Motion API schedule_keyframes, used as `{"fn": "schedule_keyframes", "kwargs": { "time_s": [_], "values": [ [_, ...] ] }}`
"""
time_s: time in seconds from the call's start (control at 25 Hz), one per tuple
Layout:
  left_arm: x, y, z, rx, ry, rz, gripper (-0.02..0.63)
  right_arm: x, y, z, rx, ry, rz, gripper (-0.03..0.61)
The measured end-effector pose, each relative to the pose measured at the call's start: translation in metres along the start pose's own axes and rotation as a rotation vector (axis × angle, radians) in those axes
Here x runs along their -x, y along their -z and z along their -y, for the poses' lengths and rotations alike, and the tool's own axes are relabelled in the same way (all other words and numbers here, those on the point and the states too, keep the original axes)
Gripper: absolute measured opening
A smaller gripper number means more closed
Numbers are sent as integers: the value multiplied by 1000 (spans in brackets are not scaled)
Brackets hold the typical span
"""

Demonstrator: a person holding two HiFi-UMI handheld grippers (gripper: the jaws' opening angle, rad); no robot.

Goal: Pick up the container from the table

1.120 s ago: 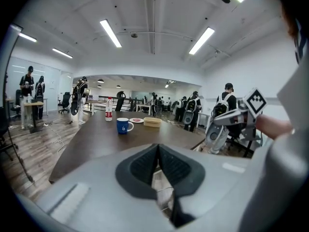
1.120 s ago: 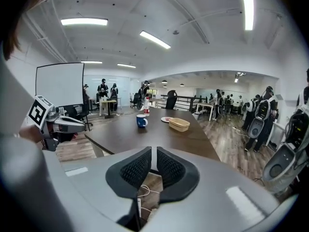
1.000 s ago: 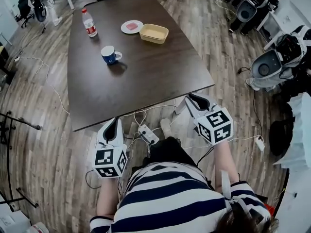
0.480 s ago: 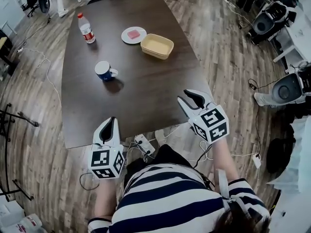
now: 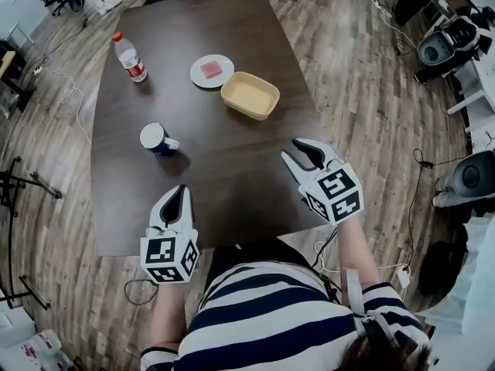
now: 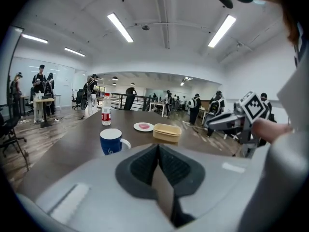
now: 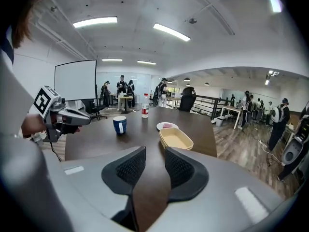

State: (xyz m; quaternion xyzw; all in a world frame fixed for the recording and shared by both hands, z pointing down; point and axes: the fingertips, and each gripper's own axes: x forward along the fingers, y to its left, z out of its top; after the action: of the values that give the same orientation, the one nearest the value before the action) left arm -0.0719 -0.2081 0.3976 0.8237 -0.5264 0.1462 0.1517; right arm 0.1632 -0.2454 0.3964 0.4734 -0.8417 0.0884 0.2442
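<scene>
A floor of grey wood planks is surrounding the dark brown bench (image 5: pixel 232 176), which is filling the middle of the head view. The container (image 5: pixel 250 96), a shallow tan tray, is sitting empty at the upper middle of the frame. It is near a white plate (image 5: pixel 211 70) and well apart from the blue mug (image 5: pixel 155 138) and the bottle (image 5: pixel 128 56) at upper left.

The right tool (image 5: pixel 300 151) is hovering over the bench's lower right part, its jaws opening with nothing between them. The left tool (image 5: pixel 179 192) is hanging at the lower left edge, jaws together and empty.

For a clean pickup, the right tool is probably best straddling the container's near wall, one jaw inside and one outside. It should be closing only once the wall is seated between the pads, and steering clear of the plate.
</scene>
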Motion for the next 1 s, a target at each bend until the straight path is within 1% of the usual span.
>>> {"fn": "schedule_keyframes", "kwargs": {
  "time_s": [0.16,0.48,0.68,0.8,1.0],
  "values": [
    [-24,-4,0,8,-27,-14,0,-29,-6,22,18,-36,-2,115],
    [-57,-7,-13,24,-90,-29,0,-85,-18,45,40,-101,6,115],
    [-71,-1,-24,45,-127,-39,0,-117,-19,46,59,-130,-8,115],
    [-78,2,-30,38,-156,-44,0,-133,-15,47,96,-131,-32,115],
    [-88,6,-39,58,-177,-56,0,-155,-6,43,164,-138,-70,115]
  ]
}}
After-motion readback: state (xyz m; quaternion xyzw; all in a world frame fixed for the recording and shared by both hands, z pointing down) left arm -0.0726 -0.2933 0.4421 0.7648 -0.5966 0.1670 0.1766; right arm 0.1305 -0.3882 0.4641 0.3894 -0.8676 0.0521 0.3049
